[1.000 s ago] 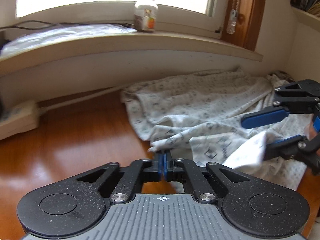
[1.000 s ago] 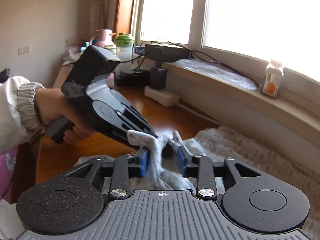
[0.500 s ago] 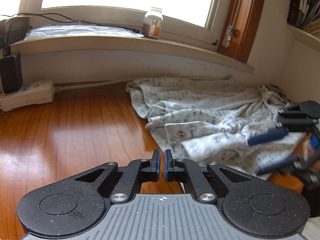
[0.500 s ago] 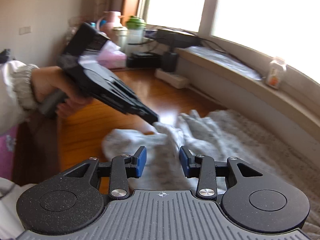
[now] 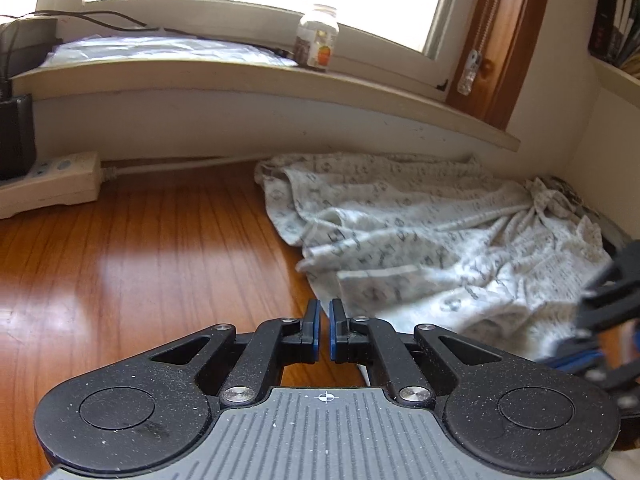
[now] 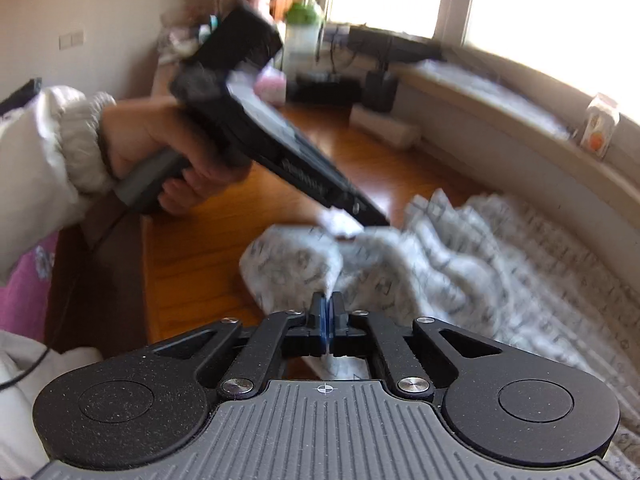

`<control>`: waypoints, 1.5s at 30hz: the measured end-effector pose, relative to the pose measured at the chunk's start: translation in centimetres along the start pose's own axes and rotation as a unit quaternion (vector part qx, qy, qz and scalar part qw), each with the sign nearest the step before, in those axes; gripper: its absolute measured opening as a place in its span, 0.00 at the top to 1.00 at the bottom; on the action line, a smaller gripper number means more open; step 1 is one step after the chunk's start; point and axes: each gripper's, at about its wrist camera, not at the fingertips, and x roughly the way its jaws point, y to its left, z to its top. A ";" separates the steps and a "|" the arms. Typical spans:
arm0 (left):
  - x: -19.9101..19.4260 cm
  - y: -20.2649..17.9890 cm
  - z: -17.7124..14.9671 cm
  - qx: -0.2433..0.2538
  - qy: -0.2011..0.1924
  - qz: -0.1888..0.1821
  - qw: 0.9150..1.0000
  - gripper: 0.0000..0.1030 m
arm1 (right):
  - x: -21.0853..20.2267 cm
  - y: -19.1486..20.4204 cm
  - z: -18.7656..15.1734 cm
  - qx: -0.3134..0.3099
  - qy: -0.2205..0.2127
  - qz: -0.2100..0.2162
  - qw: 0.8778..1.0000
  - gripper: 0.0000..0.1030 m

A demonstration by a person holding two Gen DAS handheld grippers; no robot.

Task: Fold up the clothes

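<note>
A white garment with a grey print lies crumpled on the wooden floor below the window sill. My left gripper hovers over the bare floor just left of the garment's near edge, its jaws shut to a thin slit with nothing in them. In the right wrist view a hand holds the left gripper, whose tip is close over a raised fold. My right gripper is shut on a pinched fold of the garment. It shows blurred at the right edge of the left wrist view.
A white power strip and a black adapter sit by the wall at the left. A jar stands on the window sill. The wall corner closes in behind the garment. A green-lidded bottle and clutter stand at the far end.
My left gripper has let go of the garment's edge and drawn back to the left over bare floor. The right gripper has shut on a fold of the garment.
</note>
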 end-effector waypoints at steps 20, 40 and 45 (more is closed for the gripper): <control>-1.8 -1.6 -0.4 0.014 -0.013 -0.044 0.999 0.59 | -4.0 0.3 0.1 -0.005 -0.016 -0.010 1.000 0.67; -3.2 -2.2 -0.8 0.015 -0.014 -0.070 0.997 0.54 | -0.1 -3.4 -0.5 0.012 0.032 -0.016 0.999 0.68; -2.3 -2.8 -1.2 0.023 0.010 -0.082 0.996 0.57 | -0.3 -2.8 -0.4 -0.008 0.026 -0.024 0.999 0.94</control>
